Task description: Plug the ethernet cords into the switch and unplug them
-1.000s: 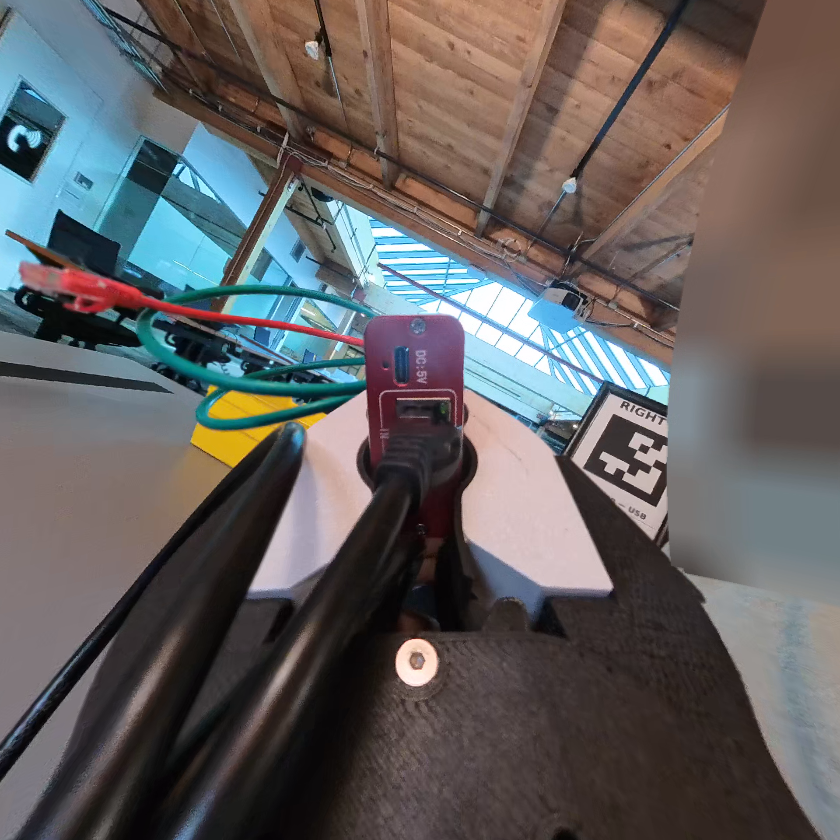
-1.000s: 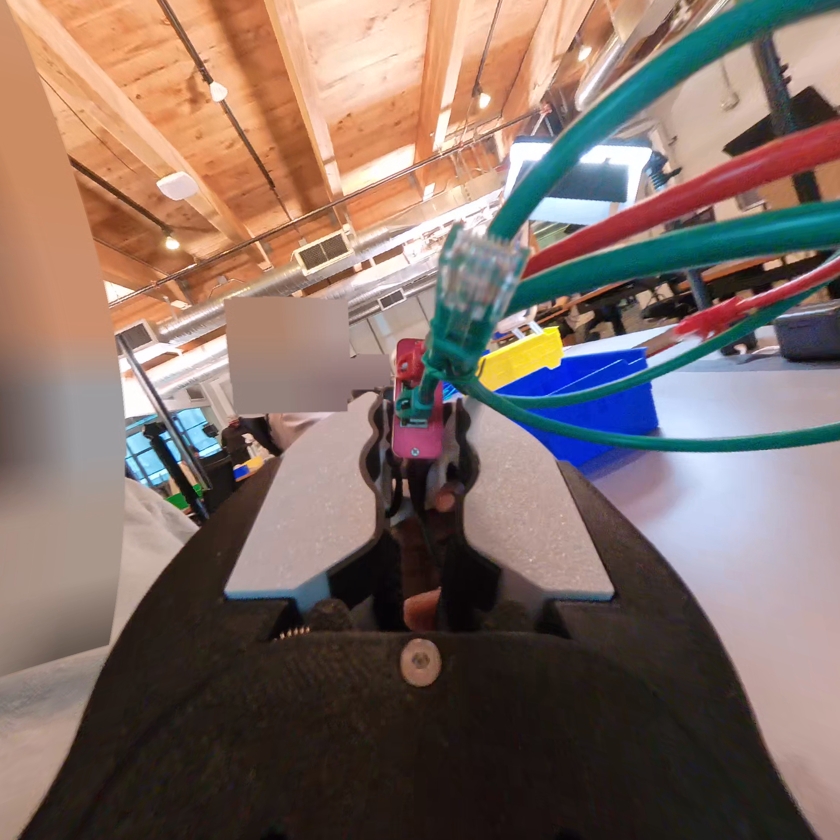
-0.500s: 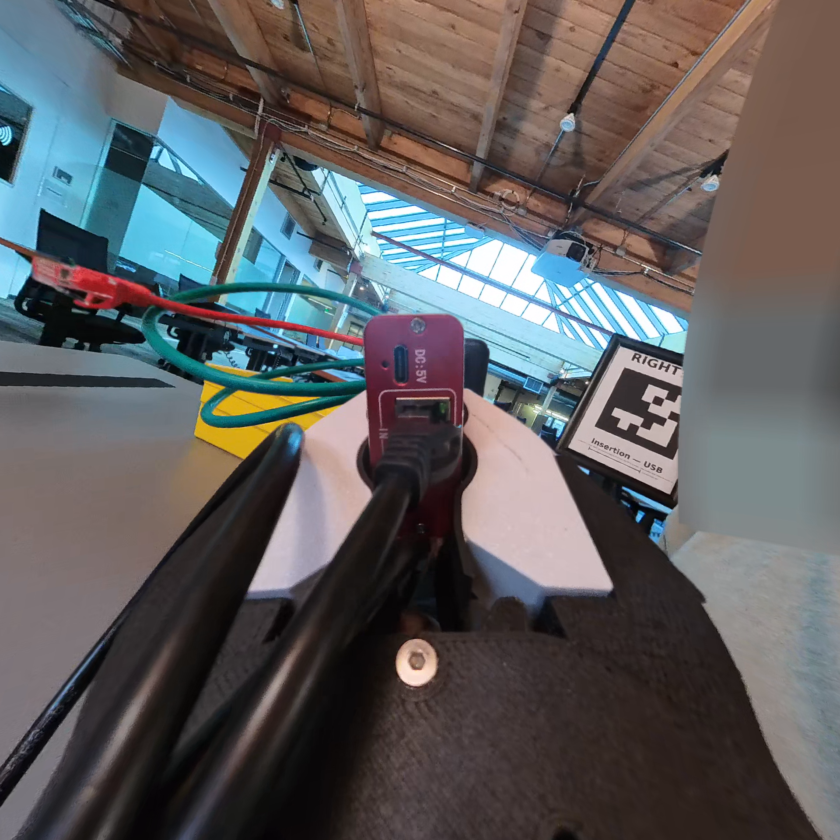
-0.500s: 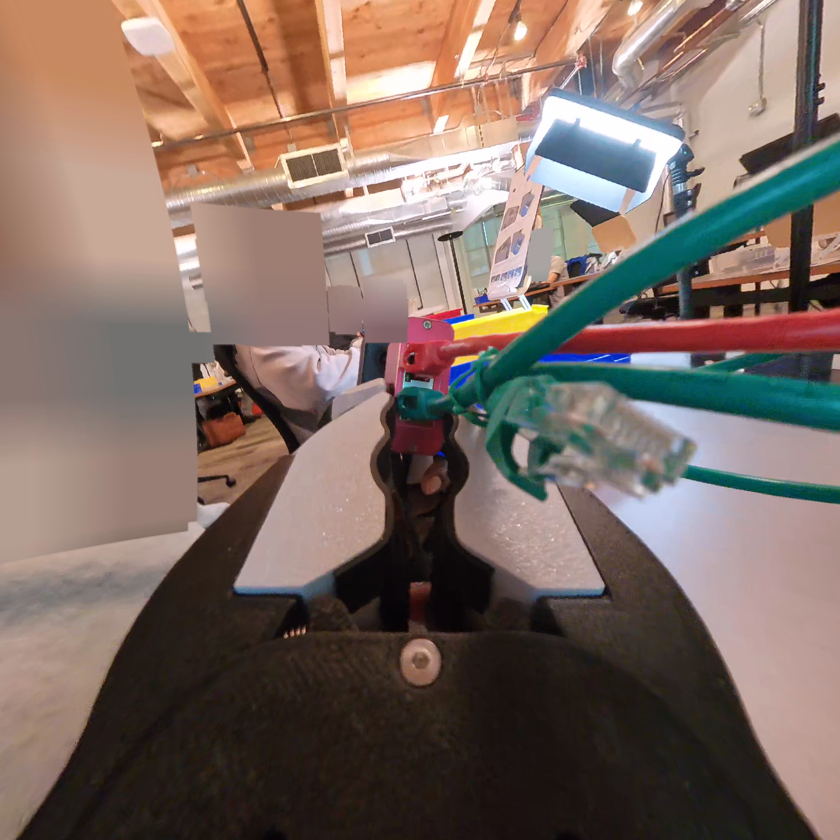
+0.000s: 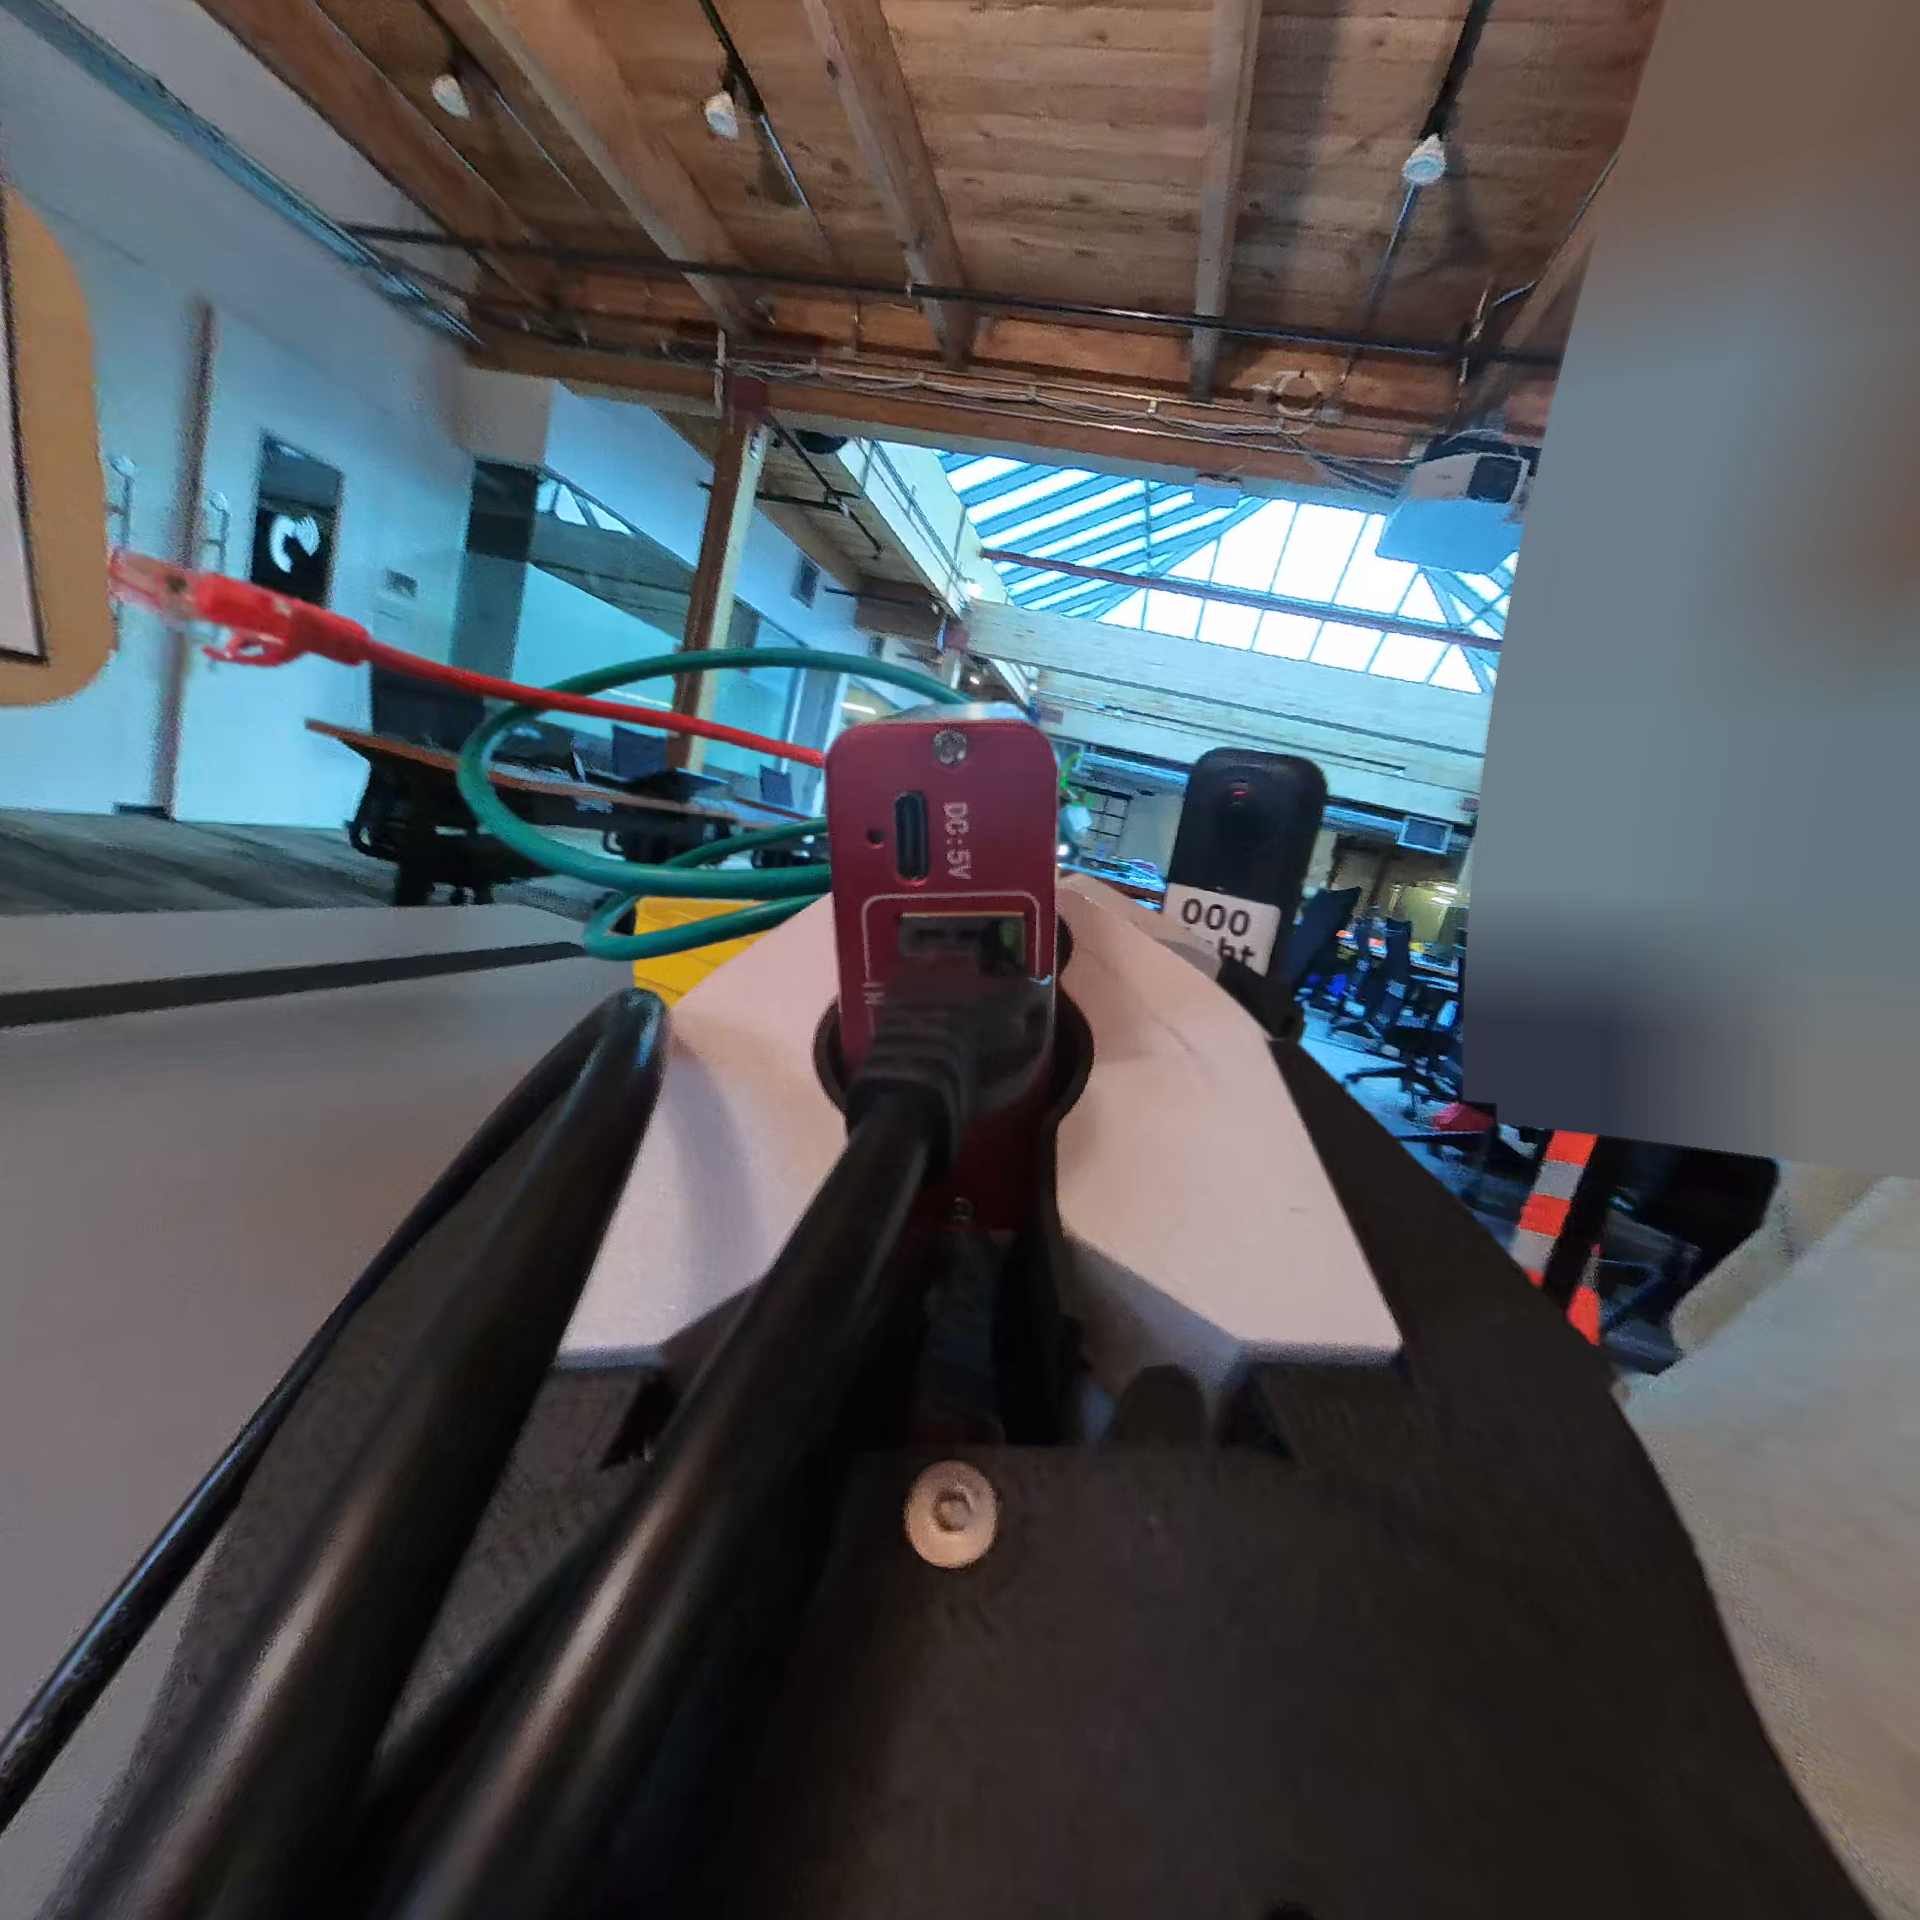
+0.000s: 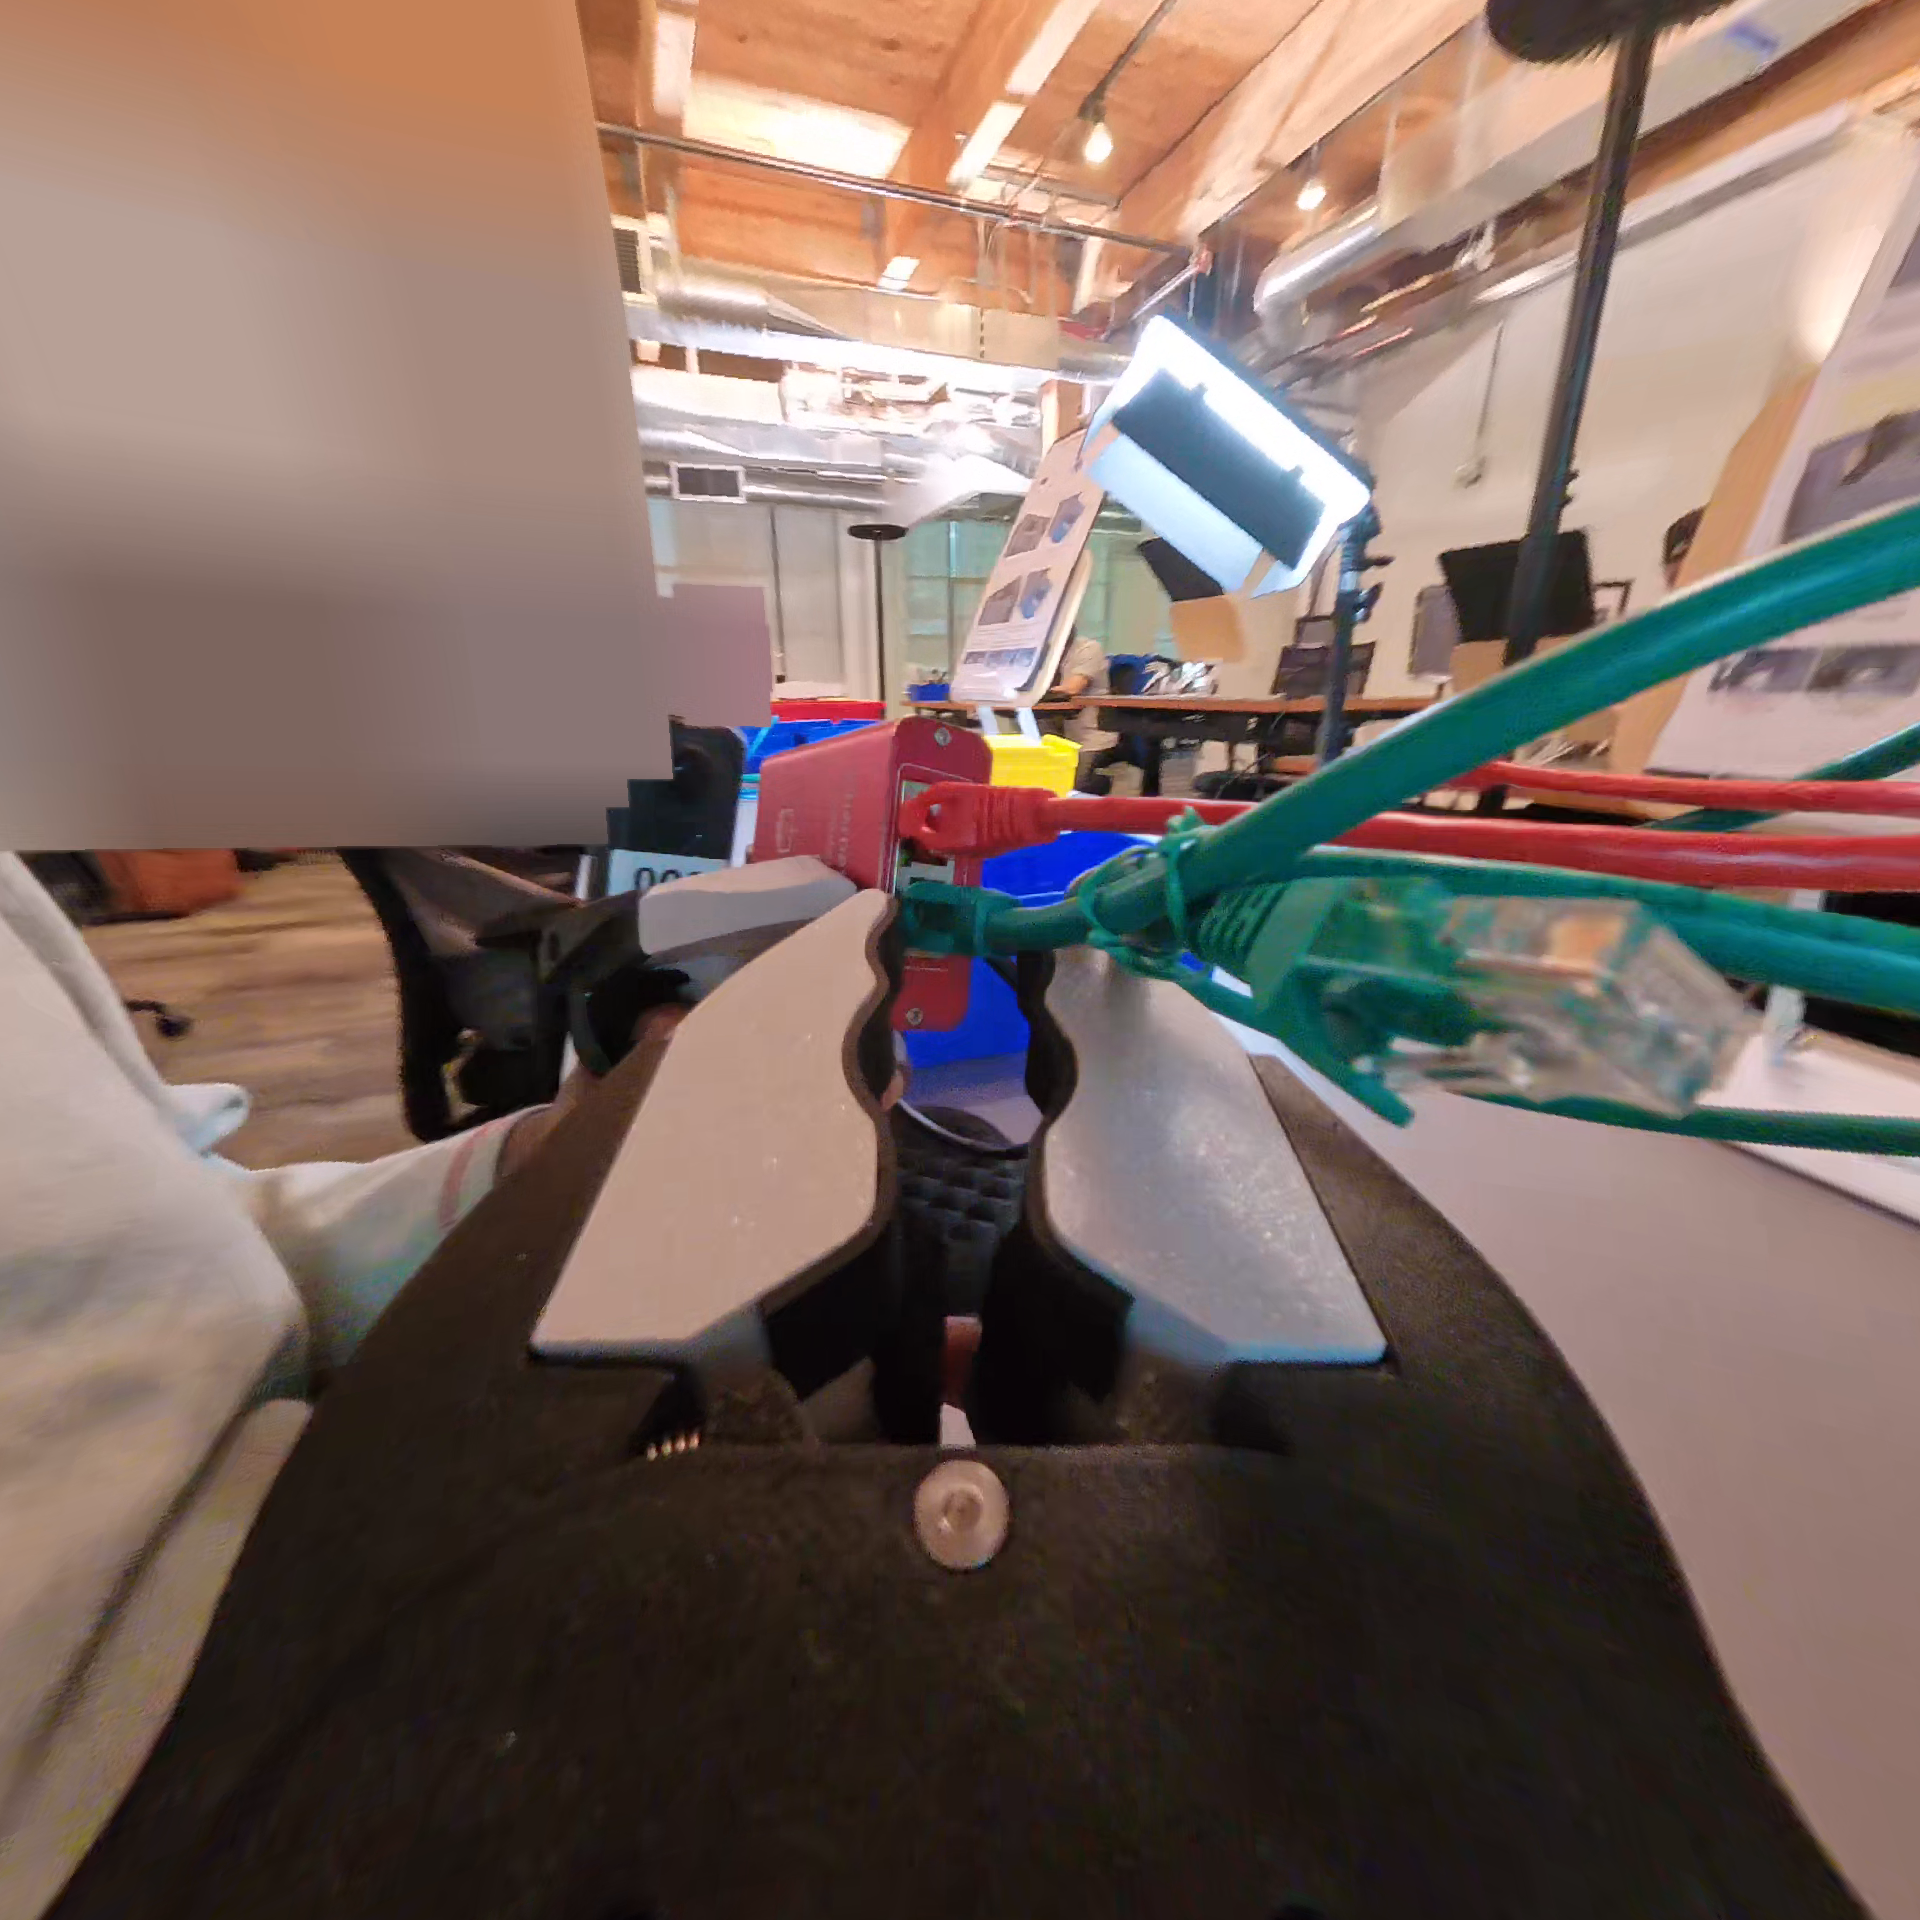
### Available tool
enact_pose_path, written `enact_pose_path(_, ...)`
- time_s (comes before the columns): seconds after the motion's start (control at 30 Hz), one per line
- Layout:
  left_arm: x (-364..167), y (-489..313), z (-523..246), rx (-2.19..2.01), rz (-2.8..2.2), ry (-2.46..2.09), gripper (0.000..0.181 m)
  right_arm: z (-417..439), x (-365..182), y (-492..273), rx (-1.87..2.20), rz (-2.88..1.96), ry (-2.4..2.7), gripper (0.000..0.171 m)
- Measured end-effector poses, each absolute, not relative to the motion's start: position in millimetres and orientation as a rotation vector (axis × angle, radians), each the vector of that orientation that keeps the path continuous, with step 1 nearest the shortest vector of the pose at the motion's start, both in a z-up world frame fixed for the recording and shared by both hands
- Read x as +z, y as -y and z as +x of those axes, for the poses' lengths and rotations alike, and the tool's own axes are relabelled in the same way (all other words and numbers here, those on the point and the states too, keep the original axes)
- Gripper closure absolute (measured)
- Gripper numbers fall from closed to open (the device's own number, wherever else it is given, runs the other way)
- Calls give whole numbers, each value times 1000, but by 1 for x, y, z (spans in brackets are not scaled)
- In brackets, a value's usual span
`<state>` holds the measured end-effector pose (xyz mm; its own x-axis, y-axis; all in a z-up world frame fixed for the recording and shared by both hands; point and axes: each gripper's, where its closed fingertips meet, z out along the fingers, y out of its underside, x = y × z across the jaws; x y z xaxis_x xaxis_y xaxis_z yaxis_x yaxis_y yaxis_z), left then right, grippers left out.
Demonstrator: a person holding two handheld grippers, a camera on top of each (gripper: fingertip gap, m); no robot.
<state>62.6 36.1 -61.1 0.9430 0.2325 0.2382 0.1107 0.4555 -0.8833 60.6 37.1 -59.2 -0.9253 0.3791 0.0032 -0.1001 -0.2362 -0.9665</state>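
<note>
Fingers of the left tool (image 5: pixel 951 1049) are pinching a red metal switch (image 5: pixel 943 883); the right tool (image 6: pixel 961 997) is spread just beneath its plugged-in green ethernet cord (image 6: pixel 1029 923).

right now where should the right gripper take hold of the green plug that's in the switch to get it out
Grip the ribbed boot of the green plug, just outside the red switch, coming straight along the cord's line. The fingers already flank it. The left gripper clamps the switch, so a straight pull-back should probably free it.
</note>
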Motion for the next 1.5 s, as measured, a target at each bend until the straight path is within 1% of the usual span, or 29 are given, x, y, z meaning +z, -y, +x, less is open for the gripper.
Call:
enact_pose_path(0.17, -58, -37, 65, 159, -1090, 328, 150, 63, -55, -39, 2154, -298, 1603, 150)
enact_pose_path(0.3, -53, -33, 69, 14, -1013, 303, 149, 68, -48, -36, 2152, -286, 1574, 151)
enact_pose_path(0.37, -51, -31, 69, -89, -947, 315, 151, 69, -46, -34, 2146, -283, 1579, 153)
enact_pose_path(0.4, -50, -30, 69, -118, -920, 320, 149, 68, -43, -37, 2159, -302, 1550, 153)
enact_pose_path(0.43, -49, -23, 65, -118, -876, 337, 149, 61, -36, -54, 2154, -372, 1432, 156)
enact_pose_path(0.5, -31, 20, 66, -187, -654, 285, 151, 43, -24, -125, 2110, -531, 1200, 158)
enact_pose_path(0.57, -26, 38, 58, -191, -653, 293, 152, 39, -26, -178, 2064, -616, 1207, 158)
enact_pose_path(0.67, -38, 24, 53, -11, -833, 303, 151, 39, -41, -231, 1653, -743, 1360, 157)
enact_pose_path(0.77, -39, 15, 61, -67, -830, 264, 151, 46, -47, -274, 1333, -858, 1425, 157)
enact_pose_path(0.87, -39, 19, 57, -76, -816, 286, 151, 52, -72, -317, 960, -1026, 1523, 157)
enact_pose_path(0.97, -39, 21, 56, -86, -807, 291, 152, 51, -101, -347, 742, -1168, 1574, 157)
enact_pose_path(1.1, -41, 19, 54, -72, -822, 298, 152, 47, -147, -365, 533, -1350, 1696, 156)
enact_pose_path(1.17, -41, 18, 54, -76, -831, 299, 151, 45, -165, -365, 495, -1397, 1766, 154)
enact_pose_path(1.23, -42, 17, 53, -73, -838, 306, 151, 41, -170, -361, 518, -1386, 1792, 150)
enact_pose_path(1.33, -43, 17, 53, -75, -841, 305, 152, 38, -155, -355, 629, -1331, 1732, 145)
enact_pose_path(1.5, -44, 16, 52, -70, -848, 311, 151, 38, -146, -357, 712, -1306, 1675, 144)
